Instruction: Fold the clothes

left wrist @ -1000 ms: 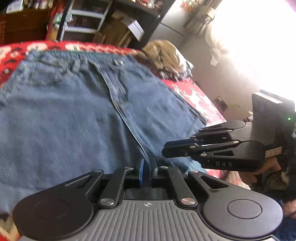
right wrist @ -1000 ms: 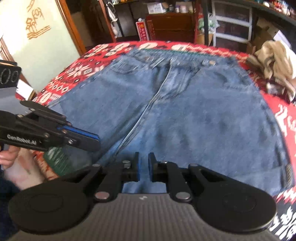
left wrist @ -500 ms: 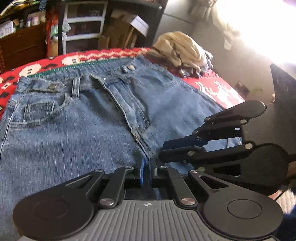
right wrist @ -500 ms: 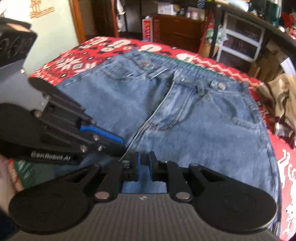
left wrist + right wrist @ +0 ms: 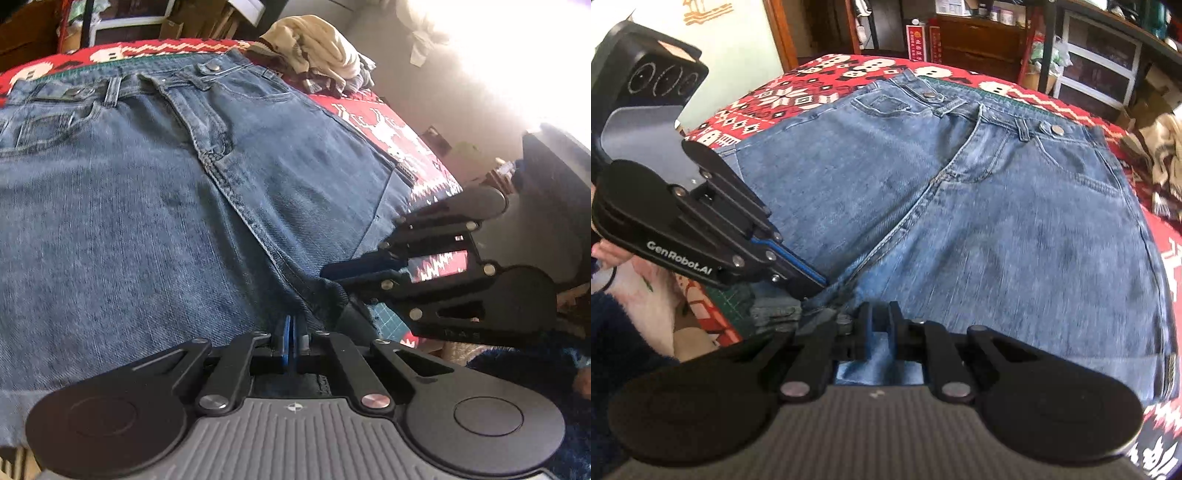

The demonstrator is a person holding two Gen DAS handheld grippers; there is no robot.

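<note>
Red patterned bedspread under everything, shelves and boxes behind, and the jeans spread flat across it, waistband at the far side.

Left wrist view first: the left gripper has its jaws nearly together, pinching denim at the near end of the jeans' centre seam. Just right of that seam the right gripper comes in sideways, its tips on a bunched fold of the same denim. A heap of pale clothes sits beyond the waistband, off the jeans.

Right wrist view now: the right gripper has its jaws narrow with a tongue of denim caught between them. The left gripper bites in just left of the seam, a hand behind it. Both holds sit close together near the crotch, and the rest of the jeans lies flat toward the waistband.

The risk, as I read it: two grips this close carry only the middle, so the outer edges may sag and the fold could land crooked; a shallow pinch could also slip out on a fast lift.

Against a second ago, both cameras have pushed up toward the waistband, the two grippers have closed in on each other, and the cloth is now visibly gathered between the fingers.
</note>
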